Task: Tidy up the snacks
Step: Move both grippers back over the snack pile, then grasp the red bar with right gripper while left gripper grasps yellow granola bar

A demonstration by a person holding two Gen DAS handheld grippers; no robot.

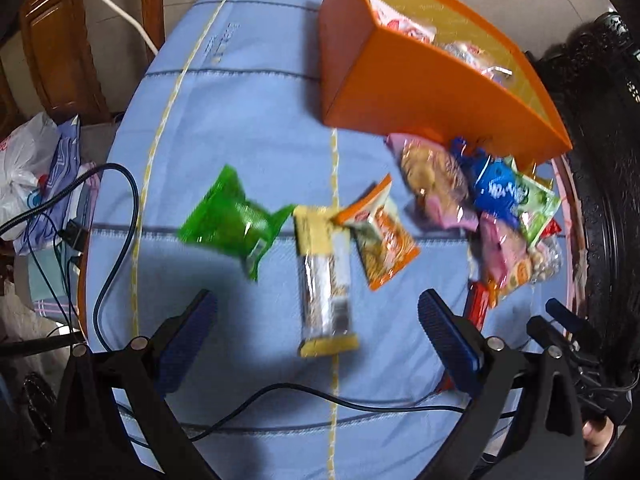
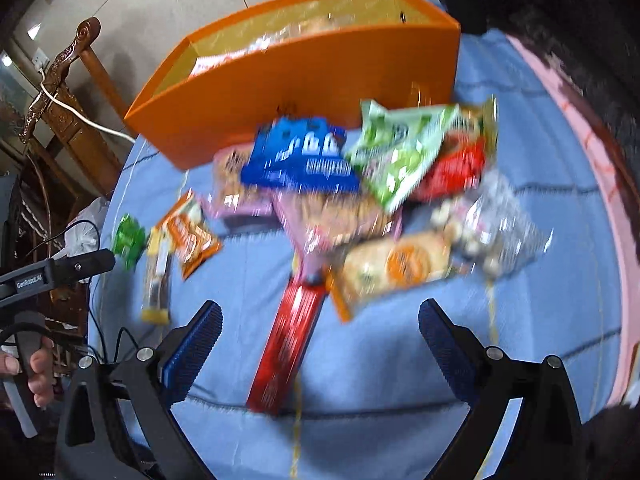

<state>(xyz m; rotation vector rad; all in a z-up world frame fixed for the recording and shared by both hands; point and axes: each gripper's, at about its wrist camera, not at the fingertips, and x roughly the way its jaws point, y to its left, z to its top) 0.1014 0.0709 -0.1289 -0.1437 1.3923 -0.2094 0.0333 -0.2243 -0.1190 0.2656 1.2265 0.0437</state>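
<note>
On the blue quilted cloth [image 1: 240, 128] covering the worktop, snack packets lie scattered before an orange box [image 1: 404, 80] that already holds a few wrapped snacks. Nearest the left claw [image 1: 316, 320] is a long clear-wrapped bar with yellow ends [image 1: 324, 280], lying lengthwise between the two spread fingers but untouched by either pad. Just beside its far end sit a green packet [image 1: 232, 220] on the left and an orange-and-white packet [image 1: 380, 236] on the right, the latter's corner touching the bar's yellow tip.

Further right, close against the box's front wall, a jumbled heap overlaps itself — a pink-edged bag of biscuits [image 1: 436, 180], a blue packet [image 1: 494, 190], a pale green packet [image 1: 536, 204] and a clear bag of small round pieces [image 1: 548, 260]. In the right wrist view the same heap fills the middle, with the blue packet [image 2: 300, 160] and pale green packet [image 2: 400, 148] on top, a round-biscuit pack [image 2: 396, 268] below them, and a long red box [image 2: 288, 348] pointing out of the heap toward the right claw [image 2: 320, 320]. That claw also stands spread wide, its blue pads clear of everything — the red box's near end lies between them on the cloth.

Both views are motion-blurred. A black cable [image 1: 320, 400] crosses the cloth near the left claw, and a hand [image 2: 38, 372] grips the other tool's handle at the right view's left edge.
</note>
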